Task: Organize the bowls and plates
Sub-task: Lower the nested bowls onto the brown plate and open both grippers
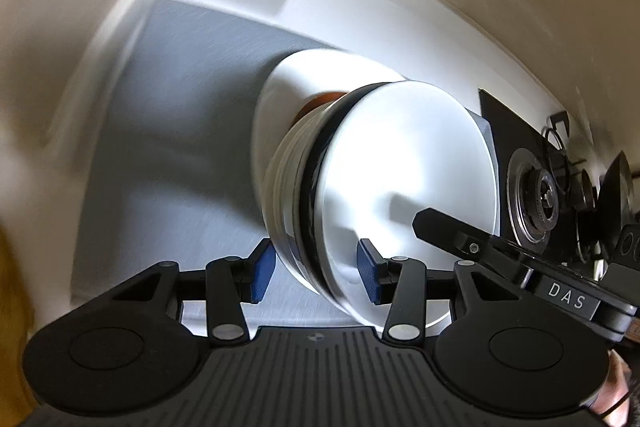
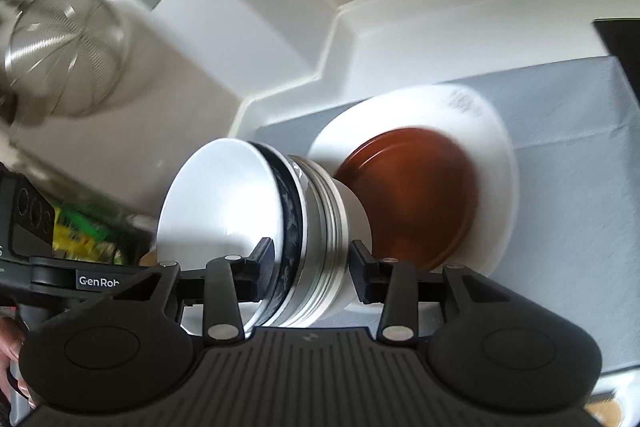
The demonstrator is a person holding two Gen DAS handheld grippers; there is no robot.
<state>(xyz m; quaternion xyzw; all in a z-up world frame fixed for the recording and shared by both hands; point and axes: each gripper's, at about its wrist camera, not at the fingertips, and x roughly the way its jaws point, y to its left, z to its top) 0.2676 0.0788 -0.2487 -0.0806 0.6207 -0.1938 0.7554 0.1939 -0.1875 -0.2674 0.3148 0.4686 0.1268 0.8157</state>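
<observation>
Both views are blurred. In the left wrist view the left hand-held gripper (image 1: 316, 273) sits at the lower middle of the frame, its blue pads on either side of the rims of a stack of nested white bowls, one with a dark blue patterned band (image 1: 360, 187); it appears to be grasping the stack's rim, though the blur hides the exact contact. The black finger of the right hand-held gripper (image 1: 452, 231) reaches in from the lower right over the top bowl.

In the right wrist view the right hand-held gripper (image 2: 312, 273) straddles the same stack's (image 2: 256, 223) rims at the lower middle, seemingly clamped on them. To the right of the stack lies a brown round plate (image 2: 416, 195) on a larger white round plate (image 2: 496, 155), on a grey cloth (image 2: 568, 155) covering the desk. A steel mesh strainer (image 2: 64, 55) appears at upper left; a gas burner (image 1: 534, 203) shows at the right of the left view.
</observation>
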